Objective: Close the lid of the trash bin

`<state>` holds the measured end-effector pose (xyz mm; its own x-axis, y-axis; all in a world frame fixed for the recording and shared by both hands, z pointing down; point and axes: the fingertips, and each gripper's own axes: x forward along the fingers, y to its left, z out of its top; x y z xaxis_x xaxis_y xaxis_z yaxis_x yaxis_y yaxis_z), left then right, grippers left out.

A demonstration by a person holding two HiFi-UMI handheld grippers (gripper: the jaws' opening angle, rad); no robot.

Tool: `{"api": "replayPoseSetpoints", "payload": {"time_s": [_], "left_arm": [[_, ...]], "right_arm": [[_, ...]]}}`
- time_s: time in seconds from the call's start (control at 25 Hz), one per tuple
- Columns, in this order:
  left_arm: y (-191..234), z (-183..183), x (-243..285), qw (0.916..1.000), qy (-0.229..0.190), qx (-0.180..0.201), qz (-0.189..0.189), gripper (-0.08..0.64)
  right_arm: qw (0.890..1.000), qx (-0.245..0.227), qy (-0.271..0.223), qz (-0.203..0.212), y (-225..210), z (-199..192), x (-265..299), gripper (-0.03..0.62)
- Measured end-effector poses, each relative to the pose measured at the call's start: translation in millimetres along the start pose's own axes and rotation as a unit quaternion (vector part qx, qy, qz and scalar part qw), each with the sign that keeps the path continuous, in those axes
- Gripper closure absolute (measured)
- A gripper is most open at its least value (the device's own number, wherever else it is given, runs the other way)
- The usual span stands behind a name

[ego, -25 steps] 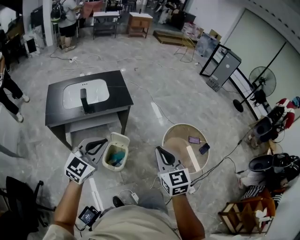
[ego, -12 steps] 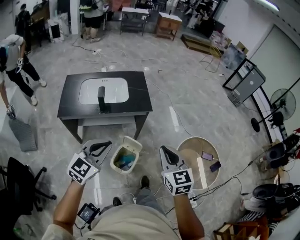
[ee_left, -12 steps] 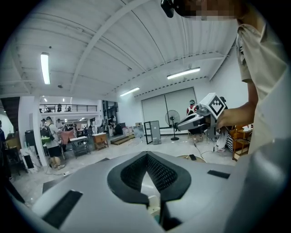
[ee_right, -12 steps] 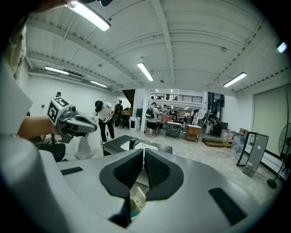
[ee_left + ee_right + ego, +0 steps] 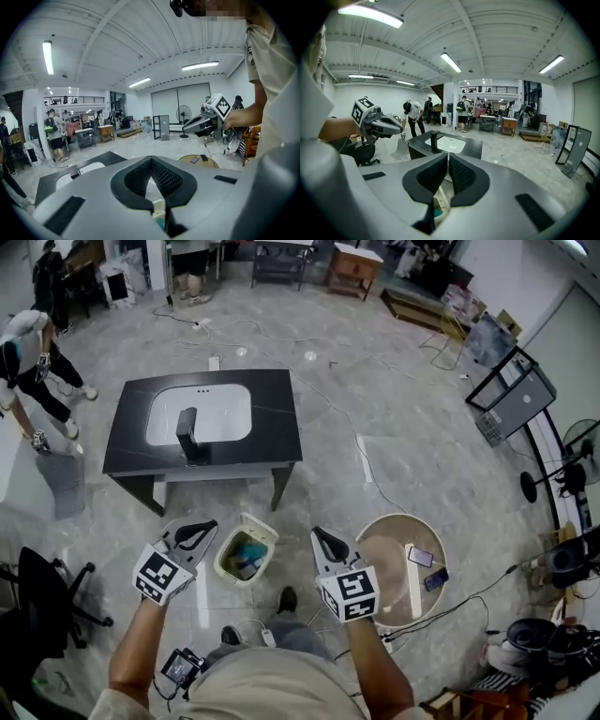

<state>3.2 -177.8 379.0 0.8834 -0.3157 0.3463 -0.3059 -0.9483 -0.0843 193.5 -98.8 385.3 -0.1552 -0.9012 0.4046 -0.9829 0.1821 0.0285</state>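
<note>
1. Plainly, the task is judged not yet begun: in front of the black sink table, the trash bin is seen standing open on the floor, with rubbish showing inside.
2. The left gripper and the right gripper are held either side of it, apparently clear of it.
3. Both pairs of jaws are drawn together, with nothing gripped.
4. The lid is tipped up at the far rim and is yet to be pushed down.

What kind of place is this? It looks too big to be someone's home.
Probably a big workshop or test hall, not a home: a sink counter stands alone mid-floor, loose cables trail over the polished floor, and long strip lights hang under a high ribbed ceiling.
</note>
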Motion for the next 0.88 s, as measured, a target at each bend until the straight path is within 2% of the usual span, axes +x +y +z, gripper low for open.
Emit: {"api": "replayPoseSetpoints", "payload": {"time_s": [0.24, 0.44, 0.88], "left_arm": [[6, -25, 56, 0.9991, 0.035, -0.023, -0.012, 0.545], [6, -60, 105, 0.9959, 0.073, -0.042, -0.032, 0.546], [1, -165, 203, 0.9843, 0.149, -0.073, -0.059, 0.545]], "right_arm": [[0.999, 0.019, 0.027, 0.012, -37, -31, 25, 0.565], [0.998, 0.038, 0.051, 0.016, -59, -63, 41, 0.565], [0.992, 0.068, 0.105, -0.002, -107, -144, 61, 0.565]]}}
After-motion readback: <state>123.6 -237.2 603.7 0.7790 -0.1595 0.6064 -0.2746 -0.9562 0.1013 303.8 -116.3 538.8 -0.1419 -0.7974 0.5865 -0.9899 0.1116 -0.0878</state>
